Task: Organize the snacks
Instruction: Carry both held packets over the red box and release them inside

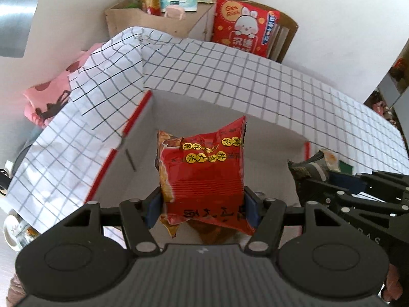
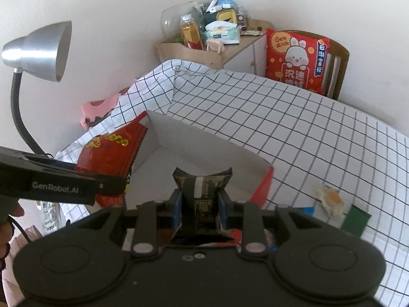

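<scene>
Left claw [image 1: 202, 204] is pinching a red snack bag [image 1: 204, 174]; right claw [image 2: 198, 204], at its 3 o'clock, is pinching a dark packet [image 2: 202, 192] over the box [image 2: 204, 140].

Red snack packet [image 1: 202, 176]: puffed foil, gold round labels near its far end, crimped edges, held upright above the open box [image 1: 268, 153], over its left side. Box: white inside, red outside edges, resting on the checked cloth. Dark snack packet [image 2: 202, 194]: black wrapper with a pale label strip, serrated top edge, upright over the box's near right part. A pale wrapped snack [image 2: 329, 199] and a green packet [image 2: 356, 220] lie on the cloth right of the box.
</scene>
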Demonstrator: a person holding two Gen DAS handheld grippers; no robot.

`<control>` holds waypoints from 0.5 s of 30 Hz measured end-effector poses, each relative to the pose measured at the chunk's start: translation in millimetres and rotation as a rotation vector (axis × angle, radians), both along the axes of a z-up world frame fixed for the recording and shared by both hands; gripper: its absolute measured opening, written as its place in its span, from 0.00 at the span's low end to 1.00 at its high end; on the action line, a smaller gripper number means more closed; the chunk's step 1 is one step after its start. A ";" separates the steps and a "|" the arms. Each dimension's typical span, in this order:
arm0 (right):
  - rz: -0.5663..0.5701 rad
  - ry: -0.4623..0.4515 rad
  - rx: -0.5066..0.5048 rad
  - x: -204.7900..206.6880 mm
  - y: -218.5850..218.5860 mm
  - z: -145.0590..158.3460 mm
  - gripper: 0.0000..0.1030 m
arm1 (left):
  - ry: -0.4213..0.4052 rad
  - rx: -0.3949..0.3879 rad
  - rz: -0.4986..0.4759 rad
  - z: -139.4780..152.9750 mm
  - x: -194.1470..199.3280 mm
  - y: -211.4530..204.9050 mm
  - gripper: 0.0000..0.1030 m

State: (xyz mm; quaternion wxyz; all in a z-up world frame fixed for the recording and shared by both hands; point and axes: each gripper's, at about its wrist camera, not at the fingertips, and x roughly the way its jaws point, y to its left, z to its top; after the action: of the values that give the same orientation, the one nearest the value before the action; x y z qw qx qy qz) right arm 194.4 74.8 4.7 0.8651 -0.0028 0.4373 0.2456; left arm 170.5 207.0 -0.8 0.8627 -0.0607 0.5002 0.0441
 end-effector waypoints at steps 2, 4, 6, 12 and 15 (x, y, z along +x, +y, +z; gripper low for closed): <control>-0.001 0.008 -0.009 5.0 8.4 -5.6 0.26 | 0.010 0.011 0.000 -5.6 4.9 6.8 0.62; -0.001 0.013 -0.023 10.2 17.1 -11.7 0.26 | 0.023 0.023 0.000 -12.2 10.1 12.0 0.62; -0.001 0.017 -0.039 15.3 24.6 -18.4 0.26 | 0.036 0.035 0.002 -20.0 15.7 16.5 0.62; -0.005 0.053 -0.081 27.7 38.8 -39.8 0.26 | 0.081 0.053 0.005 -41.4 26.0 24.2 0.62; 0.000 0.060 -0.102 30.4 44.6 -47.9 0.26 | 0.098 0.070 0.005 -51.0 33.4 27.0 0.62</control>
State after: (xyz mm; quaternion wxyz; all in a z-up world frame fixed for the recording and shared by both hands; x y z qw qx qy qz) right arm 224.8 119.3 -43.3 0.8504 -0.0395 0.4750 0.2228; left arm 203.9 234.1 -51.8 0.8385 -0.0296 0.5400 0.0666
